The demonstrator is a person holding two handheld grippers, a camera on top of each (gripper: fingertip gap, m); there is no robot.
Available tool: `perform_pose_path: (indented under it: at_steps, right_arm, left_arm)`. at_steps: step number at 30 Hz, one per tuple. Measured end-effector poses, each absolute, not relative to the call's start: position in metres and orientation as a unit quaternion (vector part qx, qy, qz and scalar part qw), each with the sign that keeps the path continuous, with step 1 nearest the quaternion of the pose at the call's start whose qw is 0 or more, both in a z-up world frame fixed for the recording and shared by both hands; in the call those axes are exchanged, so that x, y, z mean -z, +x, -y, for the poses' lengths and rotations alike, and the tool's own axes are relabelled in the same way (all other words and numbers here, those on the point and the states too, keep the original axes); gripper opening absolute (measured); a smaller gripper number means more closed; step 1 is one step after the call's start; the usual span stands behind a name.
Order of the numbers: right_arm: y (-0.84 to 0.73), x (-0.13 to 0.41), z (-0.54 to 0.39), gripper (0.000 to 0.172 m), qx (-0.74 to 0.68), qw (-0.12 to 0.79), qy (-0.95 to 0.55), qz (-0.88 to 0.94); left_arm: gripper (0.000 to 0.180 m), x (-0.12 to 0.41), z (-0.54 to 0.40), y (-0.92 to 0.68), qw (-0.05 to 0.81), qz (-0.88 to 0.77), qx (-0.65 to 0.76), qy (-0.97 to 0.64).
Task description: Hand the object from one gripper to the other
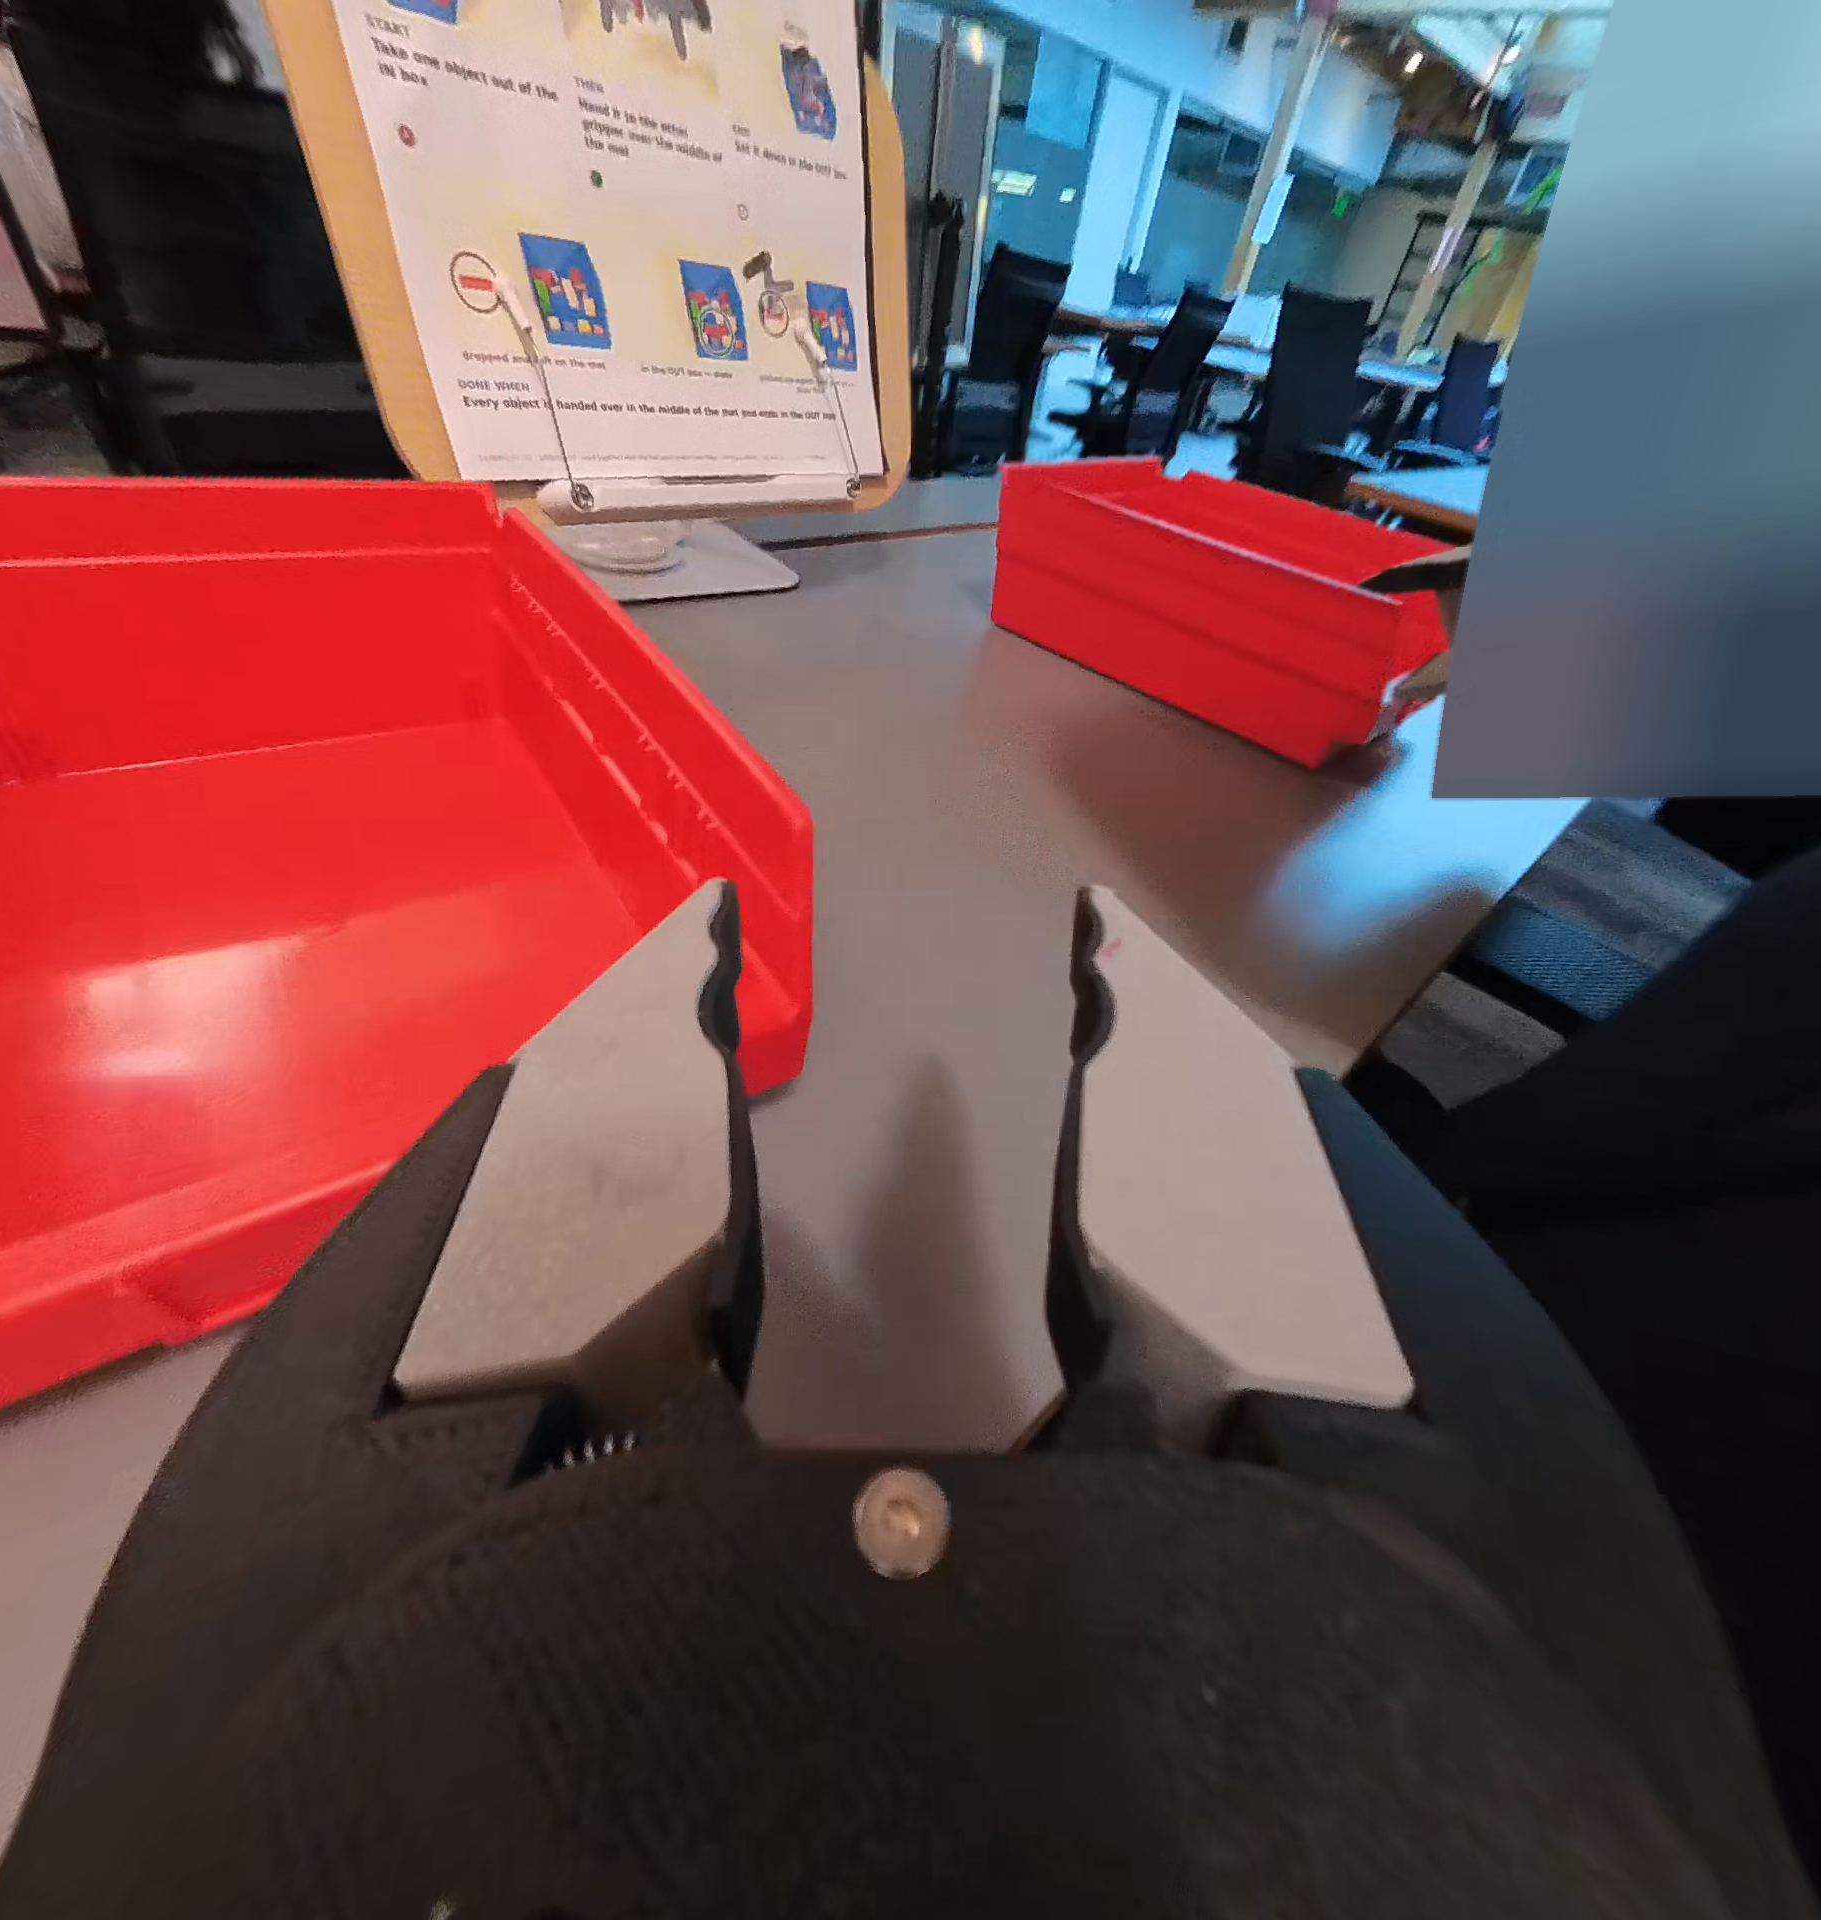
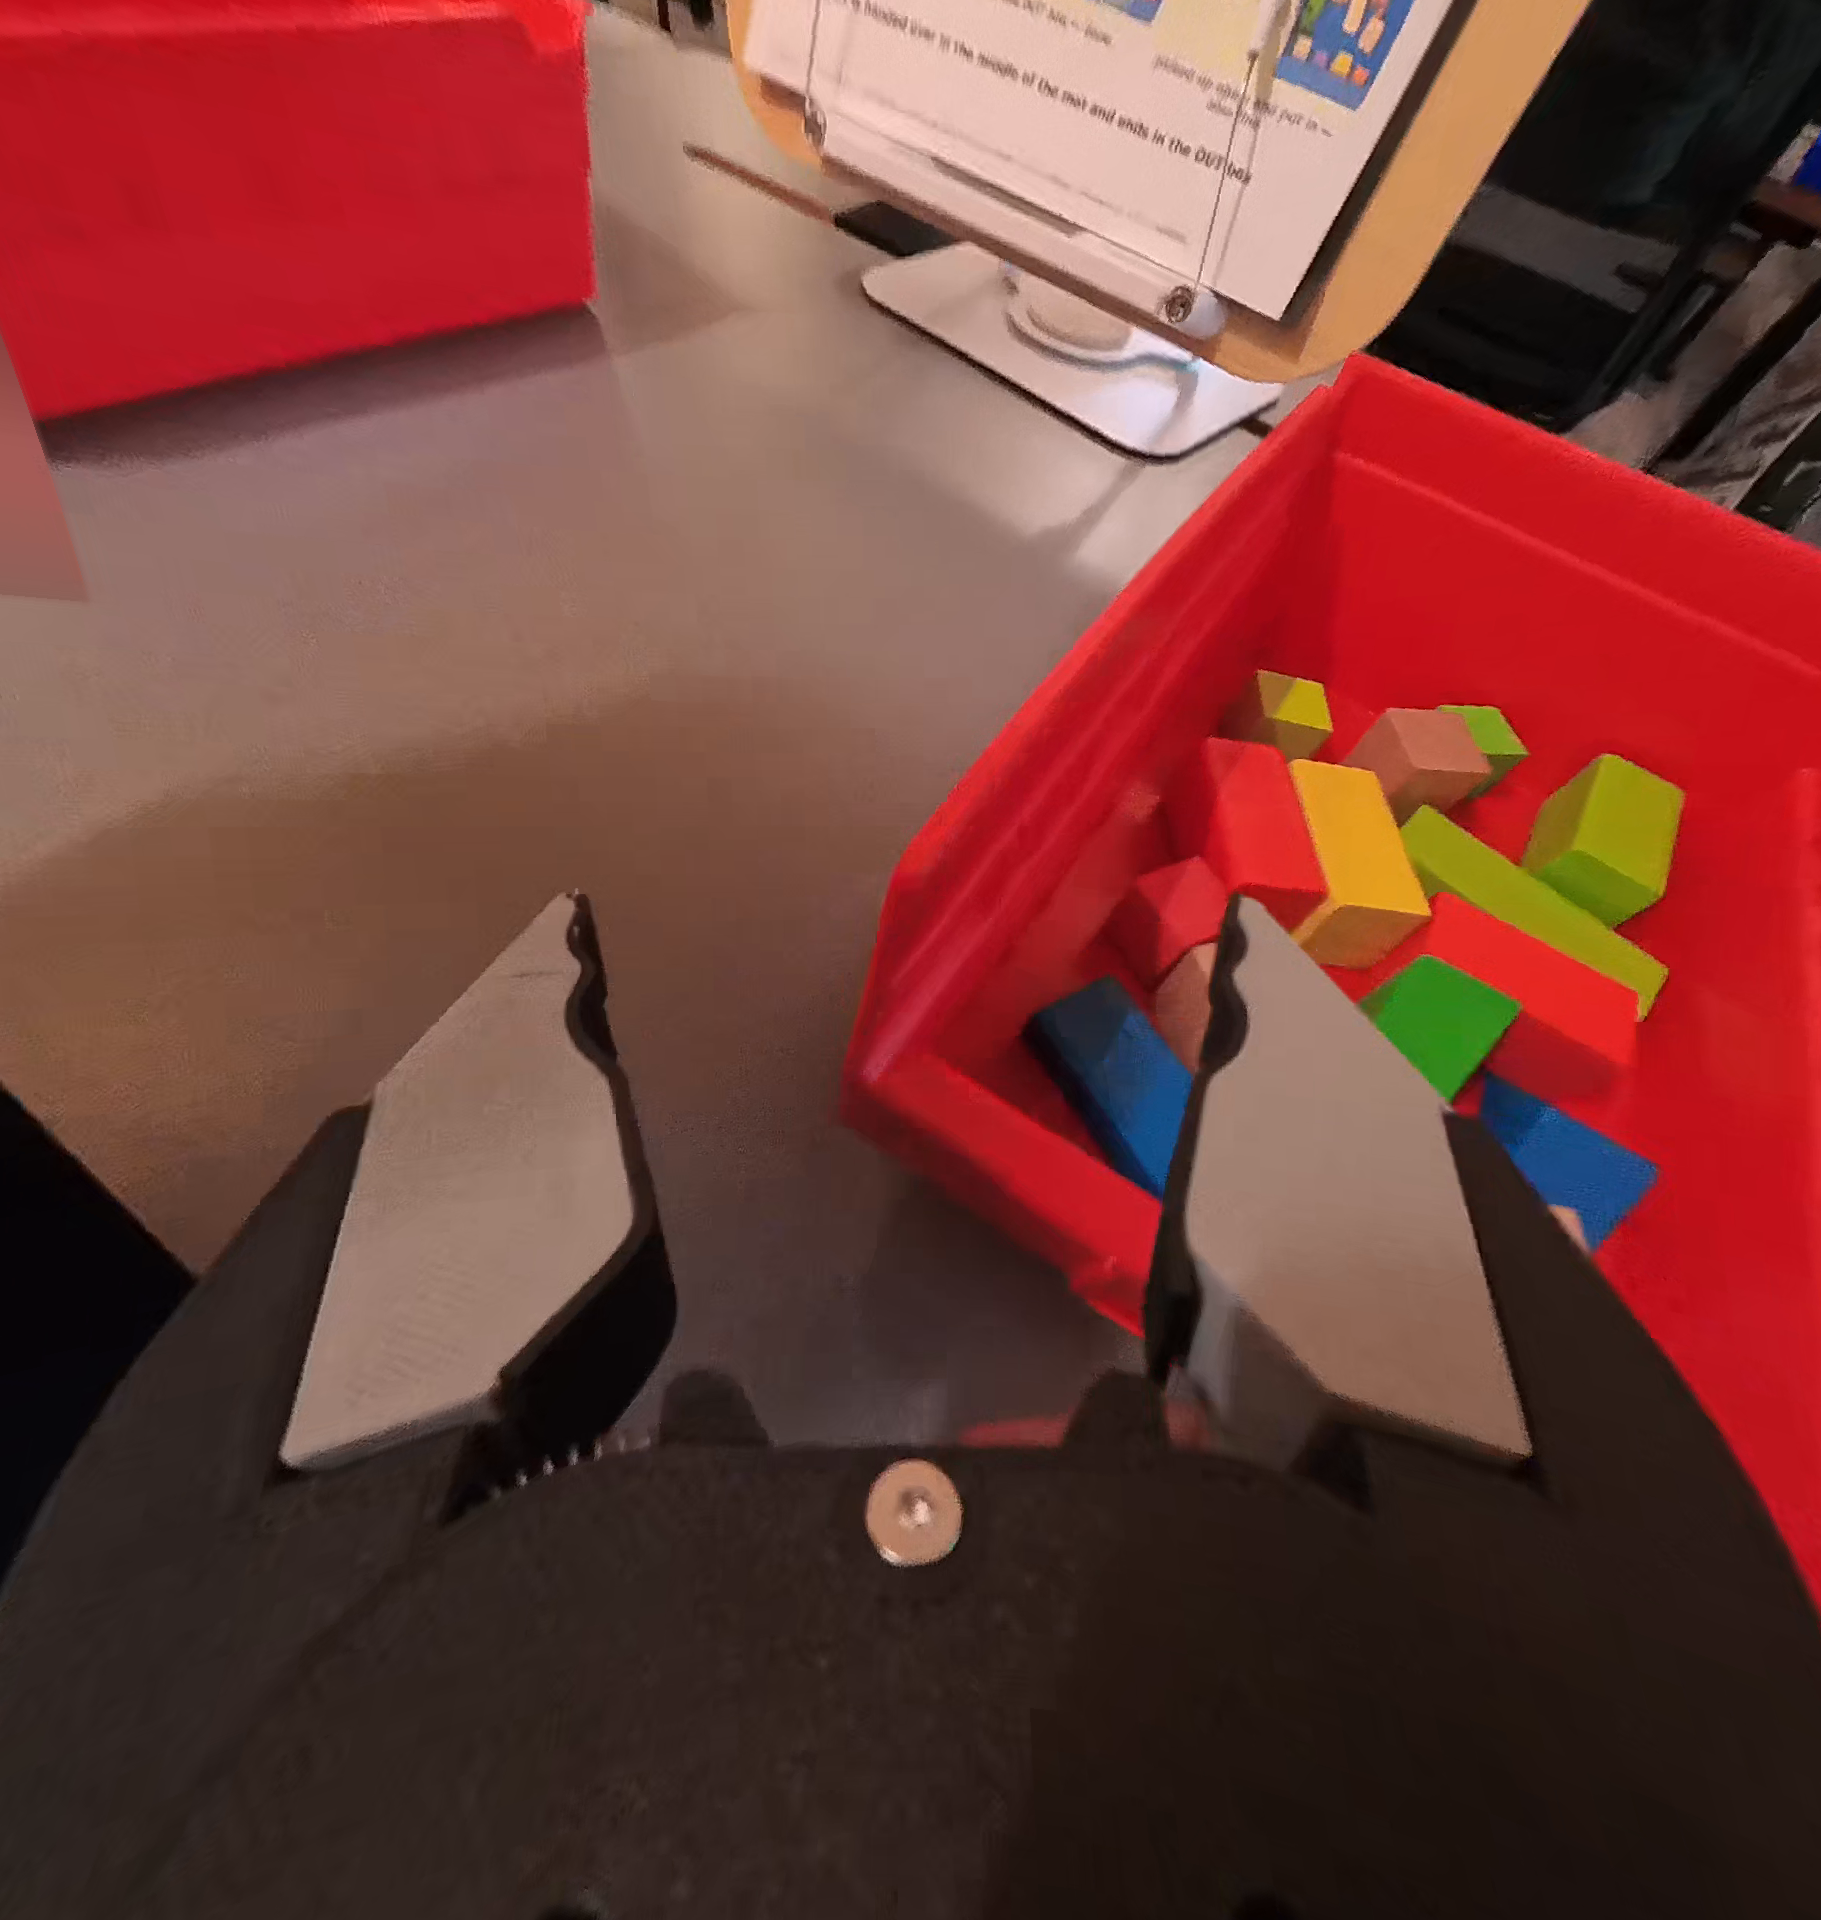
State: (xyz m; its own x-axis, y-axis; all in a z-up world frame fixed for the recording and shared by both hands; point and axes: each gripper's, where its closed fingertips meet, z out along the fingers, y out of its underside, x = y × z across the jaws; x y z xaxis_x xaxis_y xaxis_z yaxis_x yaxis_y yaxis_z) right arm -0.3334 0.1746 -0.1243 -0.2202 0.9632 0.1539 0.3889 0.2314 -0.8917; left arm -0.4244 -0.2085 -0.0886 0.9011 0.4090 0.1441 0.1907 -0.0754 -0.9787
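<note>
Both hand-held grippers [image 1: 901, 971] [image 2: 906, 987] agape, bare

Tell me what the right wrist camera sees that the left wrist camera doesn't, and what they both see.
Only the right wrist view looks into the red bin holding coloured blocks, with the right gripper open and empty beside it. Only the left wrist view shows the inside of the other red bin, with nothing showing in it, an office with chairs behind, and the left gripper open and empty. Both show the grey table, both bins and the instruction sheet on its stand.
</note>
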Motion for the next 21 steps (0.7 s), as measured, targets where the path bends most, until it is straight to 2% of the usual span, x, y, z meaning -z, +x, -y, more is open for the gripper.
perform_pose_path:
  at_steps: [7, 9, 11, 16, 21]
  right_arm:
    - [-0.33, 0.15, -0.202, 0.122, -0.317, 0.412, -0.511, 0.685]
    - [-0.331, 0.153, -0.204, 0.122, -0.325, 0.409, -0.52, 0.676]
    - [-0.33, 0.156, -0.196, 0.13, -0.348, 0.395, -0.511, 0.679]
    - [-0.327, 0.147, -0.18, 0.131, -0.392, 0.39, -0.473, 0.685]
    - [-0.329, 0.147, -0.176, 0.13, -0.377, 0.398, -0.467, 0.694]
  left_arm:
    - [0.07, 0.108, 0.173, -0.441, 0.557, 0.273, -0.123, -0.774]
    - [0.071, 0.109, 0.168, -0.444, 0.555, 0.287, -0.139, -0.768]
    - [0.073, 0.11, 0.16, -0.444, 0.564, 0.305, -0.127, -0.757]
    - [0.074, 0.121, 0.163, -0.45, 0.543, 0.372, -0.156, -0.737]
    - [0.074, 0.126, 0.169, -0.461, 0.504, 0.391, -0.215, -0.74]
